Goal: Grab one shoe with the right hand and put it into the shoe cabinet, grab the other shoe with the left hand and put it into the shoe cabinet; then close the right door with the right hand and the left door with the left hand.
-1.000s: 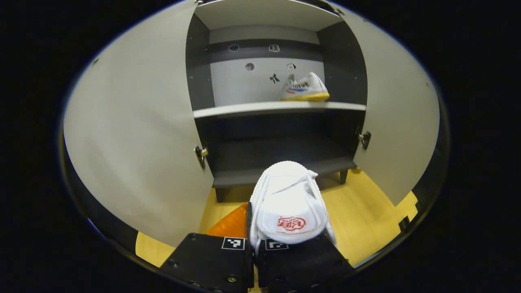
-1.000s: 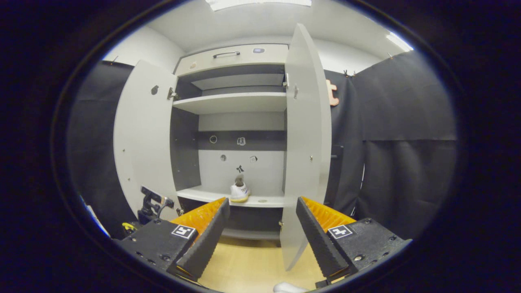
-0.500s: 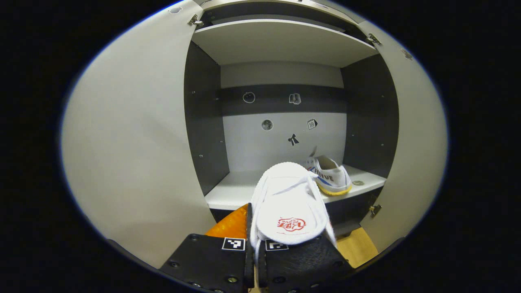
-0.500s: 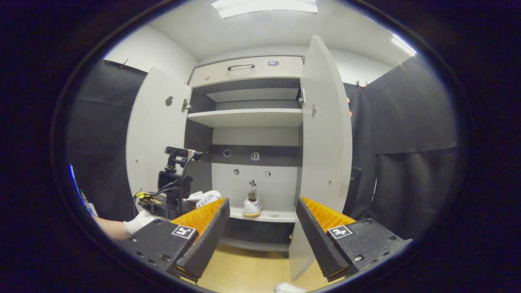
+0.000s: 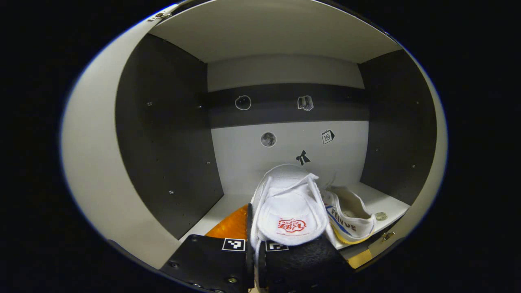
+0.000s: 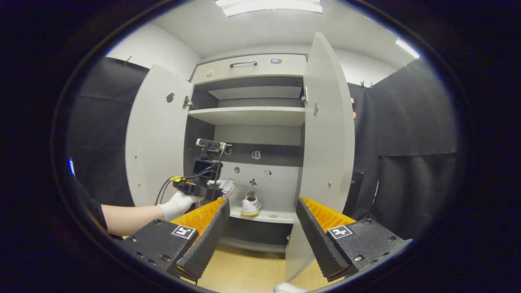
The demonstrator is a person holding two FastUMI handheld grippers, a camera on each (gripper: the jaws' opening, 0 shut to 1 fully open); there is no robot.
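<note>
Both doors swung wide, cabinet mouth unobstructed. Middle shelf point(image 5: 228, 203): left part bare, parked shoe point(image 5: 350, 219) takes the right part. Right door point(image 6: 327, 134) stands edge-on just ahead of the right gripper point(image 6: 260, 228), its jaws spread wide.

A pale wooden floor point(image 6: 244, 270) lies near, black cloth point(image 6: 411, 162) hangs at right, and a ceiling light point(image 6: 268, 5) glows above the white wall point(image 6: 156, 47).

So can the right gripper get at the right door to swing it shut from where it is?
Probably yes. The right gripper hangs open and empty in front of the cabinet, and the right door stands wide open just ahead with nothing between them. The left gripper and its shoe are off to the other side.
</note>
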